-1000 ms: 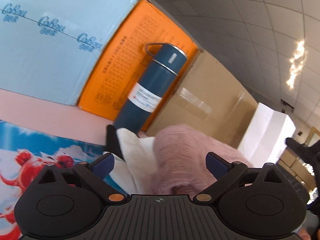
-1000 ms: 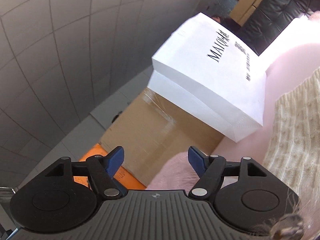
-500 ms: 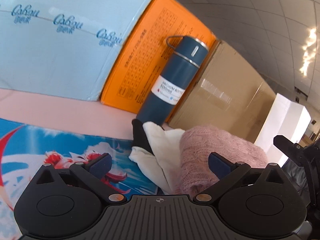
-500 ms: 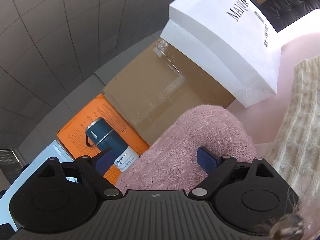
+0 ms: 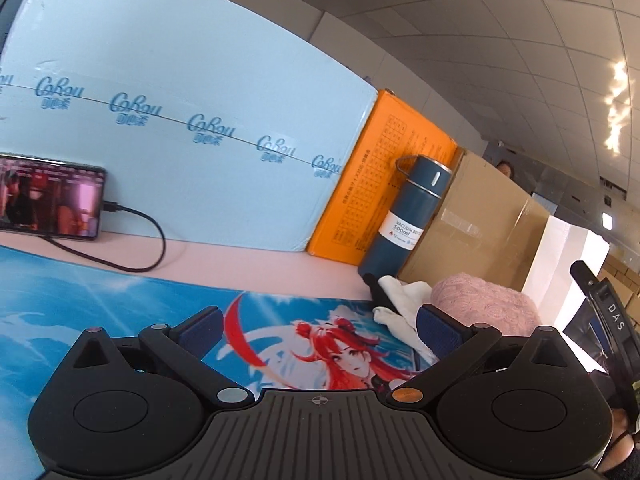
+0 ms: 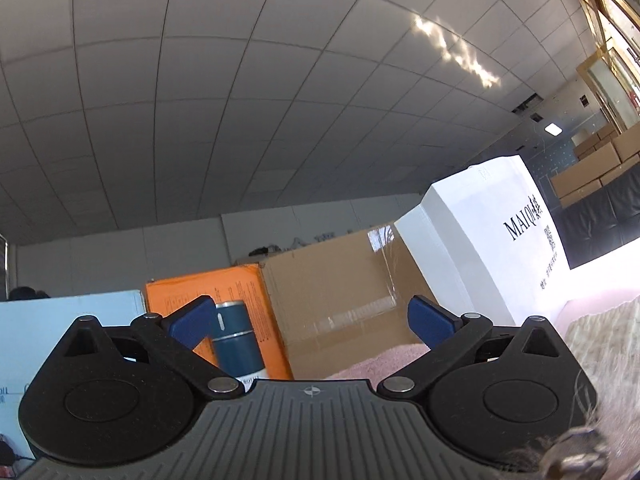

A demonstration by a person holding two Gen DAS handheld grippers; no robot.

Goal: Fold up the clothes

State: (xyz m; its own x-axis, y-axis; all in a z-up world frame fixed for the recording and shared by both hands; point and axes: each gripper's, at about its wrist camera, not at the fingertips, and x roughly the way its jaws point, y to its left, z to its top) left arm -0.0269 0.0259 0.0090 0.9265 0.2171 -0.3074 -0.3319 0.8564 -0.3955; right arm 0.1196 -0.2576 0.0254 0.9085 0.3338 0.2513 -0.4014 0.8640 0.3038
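The left gripper (image 5: 318, 330) and right gripper (image 6: 310, 322) are both spread wide, grasping nothing. The pink sweater (image 5: 486, 306) lies bunched right of the flask (image 5: 404, 218), partly hidden behind the left gripper's finger; white cloth (image 5: 400, 300) sits between them.

Pink fuzzy knit sweater (image 5: 486, 300): bunched in rounded heap, ahead and right of left gripper (image 5: 320, 330), just past its right fingertip; nothing between that gripper's spread fingers. From right wrist view, only low pink edge (image 6: 384, 362) shows, just below and ahead of right gripper (image 6: 312, 322).

White garment (image 5: 404, 304): crumpled, touching pink heap on its left side.

Black cloth piece (image 5: 376, 290): small, tucked against white garment's far left edge.

Cream cable-knit garment (image 6: 600, 340): textured, lying right of right gripper, beyond its right finger.
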